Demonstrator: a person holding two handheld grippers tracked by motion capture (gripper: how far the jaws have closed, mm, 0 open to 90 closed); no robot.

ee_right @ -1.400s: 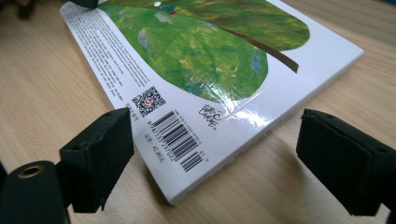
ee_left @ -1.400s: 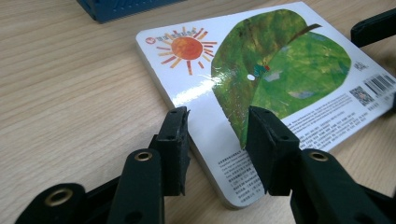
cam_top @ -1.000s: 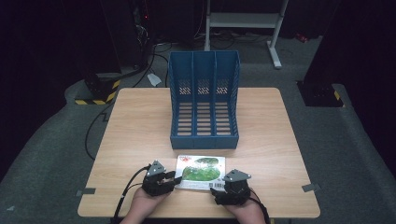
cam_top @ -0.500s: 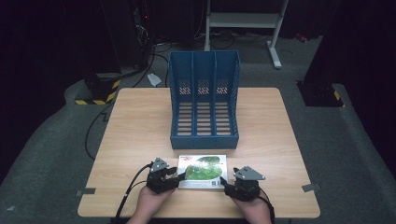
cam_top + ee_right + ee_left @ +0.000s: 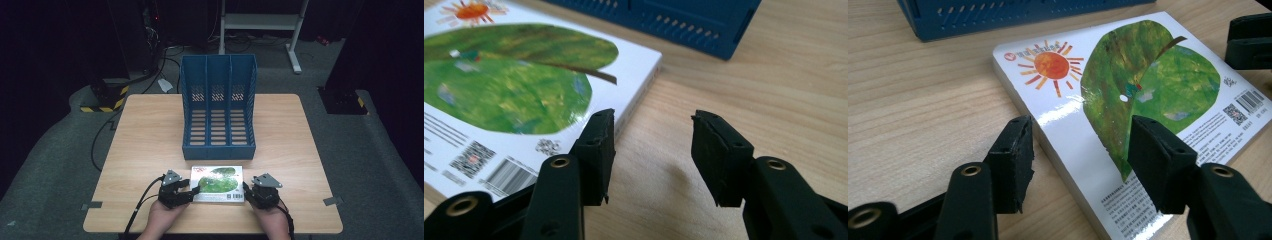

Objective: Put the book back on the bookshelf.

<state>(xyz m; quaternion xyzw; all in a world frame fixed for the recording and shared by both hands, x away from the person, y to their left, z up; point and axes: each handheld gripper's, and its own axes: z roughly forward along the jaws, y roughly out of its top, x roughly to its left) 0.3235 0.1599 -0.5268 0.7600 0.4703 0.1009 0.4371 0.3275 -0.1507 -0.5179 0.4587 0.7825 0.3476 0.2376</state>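
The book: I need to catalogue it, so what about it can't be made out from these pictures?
- Book, high view: cover print too small to read.
- Left gripper view: near corner cut off by the bottom edge; the left tongs cover part of the small text.
- Right gripper view: left side cut off by the frame edge; the sun is blurred; the right tongs hide the near edge.

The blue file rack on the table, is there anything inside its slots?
The blue file rack has three slots, and all look bare from above. Its slatted floor and back wall show through. The picture book lies flat on the table in front of it.
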